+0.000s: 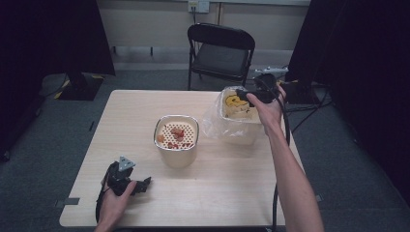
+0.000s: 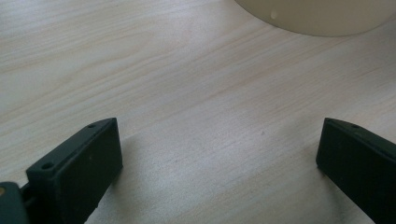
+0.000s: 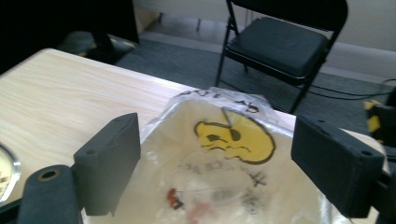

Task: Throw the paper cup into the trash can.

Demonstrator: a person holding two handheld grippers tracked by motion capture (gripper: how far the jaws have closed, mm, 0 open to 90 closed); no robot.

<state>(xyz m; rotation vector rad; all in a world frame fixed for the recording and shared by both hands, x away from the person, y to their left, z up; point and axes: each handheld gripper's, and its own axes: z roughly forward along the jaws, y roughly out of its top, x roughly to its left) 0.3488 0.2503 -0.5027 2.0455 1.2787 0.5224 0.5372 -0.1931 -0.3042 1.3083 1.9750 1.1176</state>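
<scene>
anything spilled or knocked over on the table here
Nothing stands out. The cream container stands upright mid-table with red pieces on its perforated insert, and the bag-lined bin sits upright near the right edge with its bag draped over the rim.

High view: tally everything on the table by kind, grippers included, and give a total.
Grippers: 2, the left gripper low on the table, the right gripper above the bin
Steel-rimmed cream container: 1
Bag-lined bin: 1
Total: 4
</scene>
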